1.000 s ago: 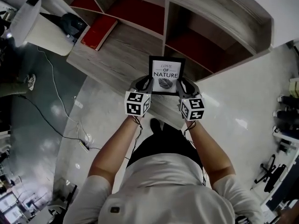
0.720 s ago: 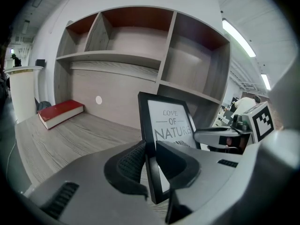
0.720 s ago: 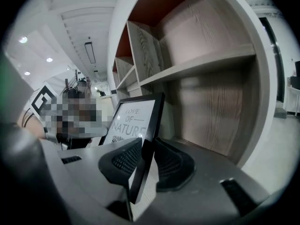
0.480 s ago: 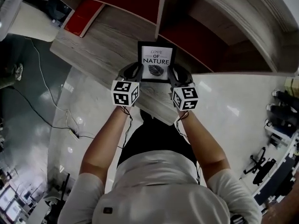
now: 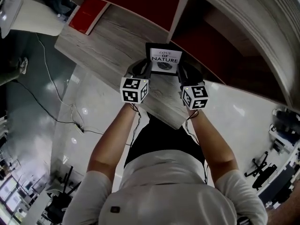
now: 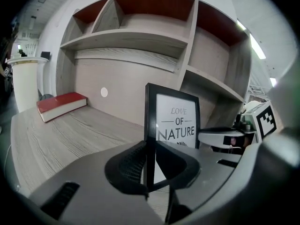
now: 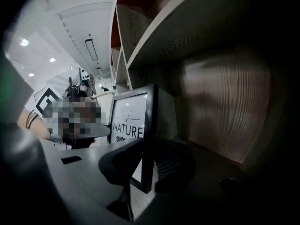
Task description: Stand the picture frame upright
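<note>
The black picture frame [image 5: 164,60], with a white print reading "LOVE OF NATURE", stands upright over the wooden desk [image 5: 112,43]. My left gripper [image 5: 143,70] is shut on its left edge and my right gripper [image 5: 183,71] on its right edge. In the left gripper view the frame [image 6: 176,118] rises from between the dark pads of my left gripper [image 6: 150,165]. In the right gripper view its edge [image 7: 149,125] sits in my right gripper [image 7: 147,165], whose jaws have just been closing on it. The frame's foot is hidden; I cannot tell whether it touches the desk.
A red book [image 5: 86,15] lies flat at the desk's far left, also seen as the red book [image 6: 61,104]. Wooden shelf compartments with red backs [image 5: 154,1] rise right behind the frame. The desk's front edge [image 5: 171,121] is near the person's body, with glossy floor [image 5: 70,121] at the left.
Both grippers have carried the frame downward toward the desk and closer to the shelf wall. The frame now looks shorter from above.
</note>
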{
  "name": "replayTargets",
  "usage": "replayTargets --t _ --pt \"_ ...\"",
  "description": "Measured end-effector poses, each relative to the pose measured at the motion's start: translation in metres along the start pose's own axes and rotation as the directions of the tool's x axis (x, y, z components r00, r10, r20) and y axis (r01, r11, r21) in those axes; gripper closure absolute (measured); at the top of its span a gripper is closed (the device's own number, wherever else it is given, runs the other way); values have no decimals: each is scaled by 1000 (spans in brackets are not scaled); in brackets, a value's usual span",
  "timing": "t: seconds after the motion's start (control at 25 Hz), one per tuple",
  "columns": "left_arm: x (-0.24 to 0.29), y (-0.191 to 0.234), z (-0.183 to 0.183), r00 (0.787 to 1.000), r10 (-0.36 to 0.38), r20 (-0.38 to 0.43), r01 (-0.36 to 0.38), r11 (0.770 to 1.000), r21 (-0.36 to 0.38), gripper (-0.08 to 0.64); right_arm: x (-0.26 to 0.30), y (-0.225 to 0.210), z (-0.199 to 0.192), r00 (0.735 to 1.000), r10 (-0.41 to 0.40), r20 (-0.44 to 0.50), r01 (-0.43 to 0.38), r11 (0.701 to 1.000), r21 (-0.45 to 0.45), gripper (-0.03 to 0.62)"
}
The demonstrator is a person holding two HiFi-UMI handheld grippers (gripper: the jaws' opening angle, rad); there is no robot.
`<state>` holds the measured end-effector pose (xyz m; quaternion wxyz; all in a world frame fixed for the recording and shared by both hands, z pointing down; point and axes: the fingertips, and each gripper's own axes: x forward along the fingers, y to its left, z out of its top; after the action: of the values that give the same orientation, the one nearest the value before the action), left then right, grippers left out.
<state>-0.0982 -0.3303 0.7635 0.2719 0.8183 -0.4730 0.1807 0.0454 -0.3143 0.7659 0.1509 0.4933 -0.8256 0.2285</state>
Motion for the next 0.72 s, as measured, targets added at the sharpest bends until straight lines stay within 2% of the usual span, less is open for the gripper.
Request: replayTargets --t 0.72 --pt "29 12 11 1000 -9 -4 9 1000 -8 482 32 -20 7 1000 -6 -27 6 1000 0 508"
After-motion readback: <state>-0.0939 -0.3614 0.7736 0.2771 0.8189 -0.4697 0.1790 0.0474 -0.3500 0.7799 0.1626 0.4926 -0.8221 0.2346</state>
